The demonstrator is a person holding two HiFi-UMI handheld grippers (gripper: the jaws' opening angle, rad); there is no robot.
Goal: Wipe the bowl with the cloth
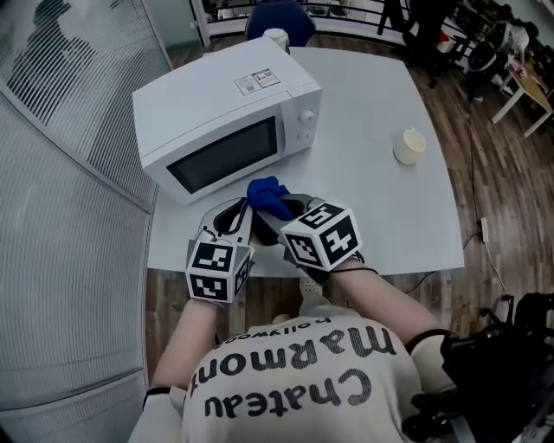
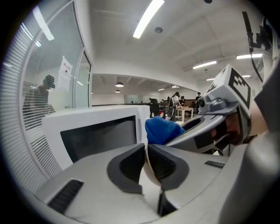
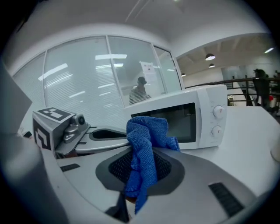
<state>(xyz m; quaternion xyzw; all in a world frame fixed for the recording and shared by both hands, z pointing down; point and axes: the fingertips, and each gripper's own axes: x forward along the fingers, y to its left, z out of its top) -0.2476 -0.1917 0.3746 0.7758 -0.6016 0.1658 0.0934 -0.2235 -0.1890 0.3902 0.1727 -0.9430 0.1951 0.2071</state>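
Grey ribbed pads of the left gripper (image 2: 145, 154) are pressed together on a thin cream edge, the wall of the bowl (image 2: 151, 173), which curves down between them; little more of the bowl shows in any view. Close at its right, the right gripper (image 3: 142, 169) is clamped on the blue cloth (image 3: 146, 146), which bunches up above the pads and hangs a corner below them. From the head view the two grippers sit side by side over the near edge of the white table (image 1: 381, 216), their tips pointing away from the person, with the cloth's bunch between the tips and just in front of the door of the white microwave (image 1: 227, 117). That door is shut, and two knobs sit on its right-hand panel. A cream cup (image 1: 410, 145) stands well apart on the right of the table. Another pale cup (image 1: 276, 38) stands at the far edge behind the microwave, with a blue chair (image 1: 294, 19) beyond it. A glass wall with blinds (image 1: 61, 173) runs along the left.
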